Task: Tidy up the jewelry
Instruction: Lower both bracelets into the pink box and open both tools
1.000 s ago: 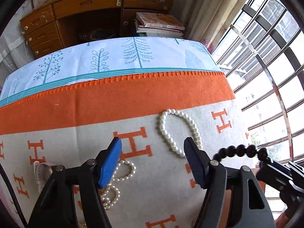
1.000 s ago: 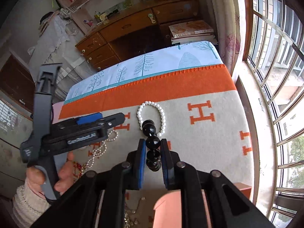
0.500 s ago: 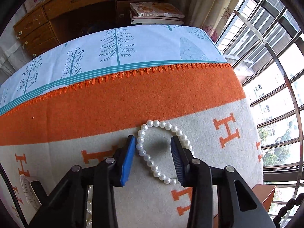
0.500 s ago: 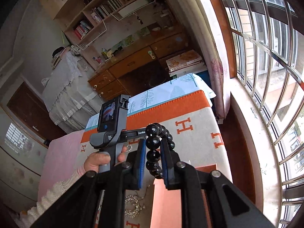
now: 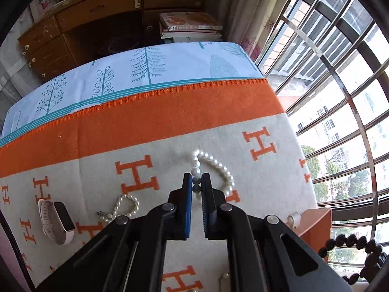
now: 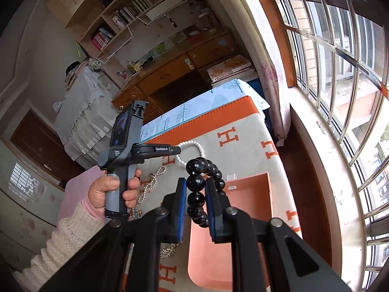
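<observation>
Left claw (image 5: 196,182) (stamped "GenRobot.AI") pinches pearl bracelet (image 5: 214,168) on H-lettered blanket (image 5: 136,177).

We see the white pearl bracelet (image 5: 214,168) pinched at its near side between the blue pads of the left gripper (image 5: 196,186), its loop draped ahead and to the right of the tips onto the blanket. The black bead bracelet (image 6: 203,185) is clamped in the right gripper (image 6: 196,191), its large glossy beads standing up above the tips and curling back behind the right finger, above the orange box (image 6: 243,231). Left of the left gripper lie a small pearl chain (image 5: 125,206), looped on itself, and further left a pale-strapped watch (image 5: 57,220) with a dark rectangular face, lying flat.
</observation>
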`<state>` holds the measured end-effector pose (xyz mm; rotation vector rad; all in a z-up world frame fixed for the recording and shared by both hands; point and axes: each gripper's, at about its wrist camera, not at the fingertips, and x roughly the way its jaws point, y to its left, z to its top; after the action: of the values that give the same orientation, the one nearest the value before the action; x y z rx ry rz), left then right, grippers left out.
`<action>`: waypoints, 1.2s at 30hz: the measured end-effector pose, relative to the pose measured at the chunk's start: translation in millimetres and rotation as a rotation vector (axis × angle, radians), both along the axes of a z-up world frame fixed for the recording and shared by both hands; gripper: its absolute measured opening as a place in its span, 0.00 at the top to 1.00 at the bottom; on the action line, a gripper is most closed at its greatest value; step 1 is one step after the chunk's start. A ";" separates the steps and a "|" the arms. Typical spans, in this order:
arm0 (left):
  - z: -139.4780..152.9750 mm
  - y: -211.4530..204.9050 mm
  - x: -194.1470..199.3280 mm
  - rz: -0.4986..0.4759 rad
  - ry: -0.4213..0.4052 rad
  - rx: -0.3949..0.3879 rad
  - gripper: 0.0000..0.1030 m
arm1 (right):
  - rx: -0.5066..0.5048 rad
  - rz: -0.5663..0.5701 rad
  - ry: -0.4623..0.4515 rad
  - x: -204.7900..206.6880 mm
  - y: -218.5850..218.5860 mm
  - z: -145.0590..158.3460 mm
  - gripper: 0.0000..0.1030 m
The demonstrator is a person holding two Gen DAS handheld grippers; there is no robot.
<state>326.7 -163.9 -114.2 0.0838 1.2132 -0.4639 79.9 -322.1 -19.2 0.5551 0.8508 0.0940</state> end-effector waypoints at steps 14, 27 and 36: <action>111.5 -24.0 -161.2 -0.265 -0.135 -0.165 0.95 | -0.004 0.036 0.169 -37.4 19.5 -62.9 0.85; 14.7 -67.9 -186.2 -0.310 -0.082 -0.073 0.95 | -0.178 -0.052 0.239 -91.4 27.2 -75.0 0.82; 11.7 -34.1 -175.5 -0.162 -0.134 -0.102 0.33 | -0.331 -0.176 0.017 -126.0 40.4 -51.9 0.66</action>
<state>151.2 -198.0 -102.5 0.1243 1.0535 -0.6513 -46.0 -281.7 -71.1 0.3173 0.8095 -0.2099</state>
